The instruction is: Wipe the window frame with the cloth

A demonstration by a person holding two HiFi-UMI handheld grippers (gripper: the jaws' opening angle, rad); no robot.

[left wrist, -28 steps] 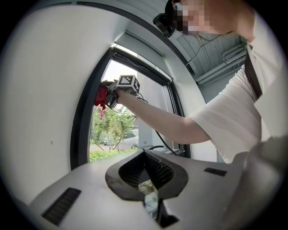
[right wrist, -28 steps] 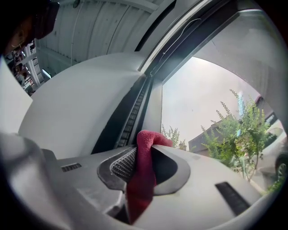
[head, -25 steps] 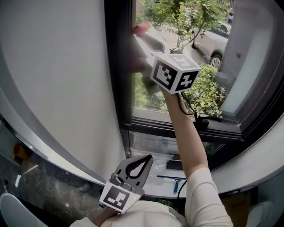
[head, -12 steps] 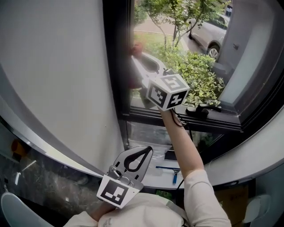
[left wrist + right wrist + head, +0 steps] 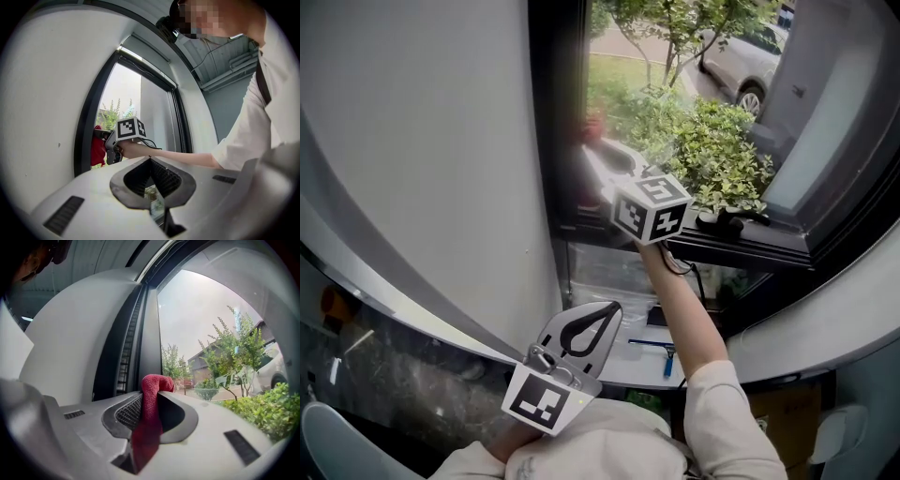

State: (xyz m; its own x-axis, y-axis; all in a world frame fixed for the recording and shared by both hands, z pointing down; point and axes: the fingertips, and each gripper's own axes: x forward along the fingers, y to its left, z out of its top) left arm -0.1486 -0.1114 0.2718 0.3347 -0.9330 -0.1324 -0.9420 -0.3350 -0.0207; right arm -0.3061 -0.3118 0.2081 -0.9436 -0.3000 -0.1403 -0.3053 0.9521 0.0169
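Observation:
A red cloth (image 5: 151, 401) is pinched in my right gripper (image 5: 157, 386), which is shut on it, and its folded end sticks out past the tips. In the head view the right gripper (image 5: 598, 150) reaches up to the dark left upright of the window frame (image 5: 553, 122), with the cloth (image 5: 594, 127) held against its inner edge. The left gripper view shows the cloth (image 5: 97, 149) beside that upright (image 5: 86, 126). My left gripper (image 5: 602, 317) hangs low by the person's body, shut with nothing in it.
A black window handle (image 5: 722, 223) lies on the lower frame rail. A blue squeegee (image 5: 664, 351) rests on the sill below. Shrubs (image 5: 717, 141) and a parked car (image 5: 739, 58) are outside. A white wall (image 5: 422, 141) flanks the frame on the left.
My right gripper has slid down the left upright of the frame with the red cloth. The left gripper has barely moved.

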